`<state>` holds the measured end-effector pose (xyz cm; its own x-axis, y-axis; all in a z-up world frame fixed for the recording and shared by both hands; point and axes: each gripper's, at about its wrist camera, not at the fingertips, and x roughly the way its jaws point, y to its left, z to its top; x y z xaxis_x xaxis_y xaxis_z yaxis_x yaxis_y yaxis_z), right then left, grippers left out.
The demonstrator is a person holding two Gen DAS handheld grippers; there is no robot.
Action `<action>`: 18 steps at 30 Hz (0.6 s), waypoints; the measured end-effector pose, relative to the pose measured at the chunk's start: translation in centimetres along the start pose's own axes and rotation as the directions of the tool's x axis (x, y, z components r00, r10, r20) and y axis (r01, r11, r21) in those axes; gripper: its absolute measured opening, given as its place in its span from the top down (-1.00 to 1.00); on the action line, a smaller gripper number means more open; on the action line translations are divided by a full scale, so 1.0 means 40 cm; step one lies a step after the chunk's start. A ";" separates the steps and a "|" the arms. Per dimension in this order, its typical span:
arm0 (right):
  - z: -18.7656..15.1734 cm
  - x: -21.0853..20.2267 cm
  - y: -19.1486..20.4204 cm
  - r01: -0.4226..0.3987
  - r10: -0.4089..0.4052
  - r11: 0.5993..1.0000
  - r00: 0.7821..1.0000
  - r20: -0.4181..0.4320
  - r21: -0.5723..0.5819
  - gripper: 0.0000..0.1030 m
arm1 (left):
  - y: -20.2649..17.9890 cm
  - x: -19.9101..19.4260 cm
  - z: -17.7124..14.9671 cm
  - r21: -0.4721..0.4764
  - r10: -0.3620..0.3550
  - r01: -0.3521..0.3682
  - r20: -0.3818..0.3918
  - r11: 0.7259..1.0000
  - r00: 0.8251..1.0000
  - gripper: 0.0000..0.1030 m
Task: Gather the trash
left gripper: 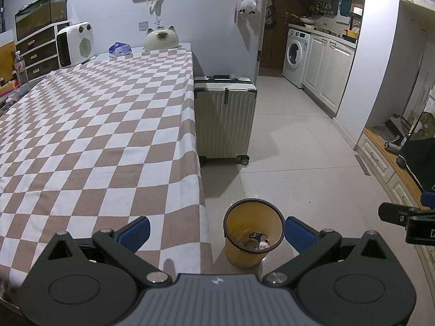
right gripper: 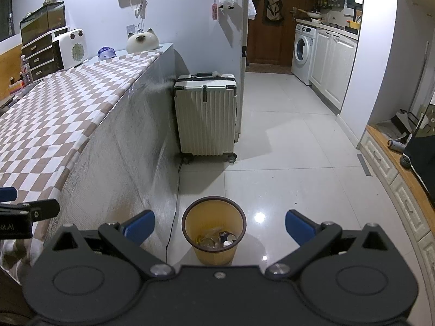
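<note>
On the tiled floor just beside the table's corner stands the yellow bin (left gripper: 252,233), upright and already holding trash (left gripper: 257,241): what looks like a crushed can, some clear wrapping and a pale crumpled scrap, though the pieces are too small to tell apart with certainty. Such scraps should be light and easily deformed; the can would be slick and springy, best pinched across its flattened middle, while film and paper want a firm bite on a bunched fold. Above the bin, the left gripper (left gripper: 216,233) and the right gripper (right gripper: 219,229) both hang with jaws spread wide and nothing between them. Beyond, the checkered tablecloth (left gripper: 95,135) shows no loose litter, and a ribbed suitcase (right gripper: 205,119) stands against the wall.
</note>
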<state>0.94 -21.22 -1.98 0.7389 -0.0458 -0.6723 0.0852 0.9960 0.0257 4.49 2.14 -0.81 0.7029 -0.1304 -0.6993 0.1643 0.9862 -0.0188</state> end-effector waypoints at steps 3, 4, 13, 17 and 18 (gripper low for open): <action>0.000 0.000 0.000 0.000 0.000 1.000 1.000 0.000 0.000 -1.00 | -0.001 0.000 0.000 -0.001 0.000 0.000 -0.001 1.000 1.000 -1.00; 0.000 0.000 0.000 0.000 0.000 1.000 1.000 0.000 0.000 -1.00 | -0.002 0.000 0.001 -0.001 0.000 0.000 -0.001 1.000 1.000 -1.00; 0.000 0.000 -0.004 -0.001 0.001 1.000 1.000 -0.003 0.001 -1.00 | -0.001 0.000 0.001 -0.001 -0.001 0.001 -0.001 1.000 1.000 -1.00; 0.000 0.000 -0.004 -0.001 0.001 1.000 1.000 -0.003 0.001 -1.00 | -0.001 0.000 0.001 -0.001 0.000 0.000 -0.001 1.000 1.000 -1.00; 0.000 -0.001 -0.004 -0.001 0.001 1.000 1.000 -0.003 0.001 -1.00 | -0.001 0.000 0.001 -0.001 -0.001 0.001 -0.001 1.000 1.000 -1.00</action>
<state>0.92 -21.38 -1.95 0.7369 -0.0449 -0.6745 0.0852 0.9960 0.0268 4.51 2.11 -0.79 0.7024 -0.1308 -0.6997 0.1641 0.9862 -0.0197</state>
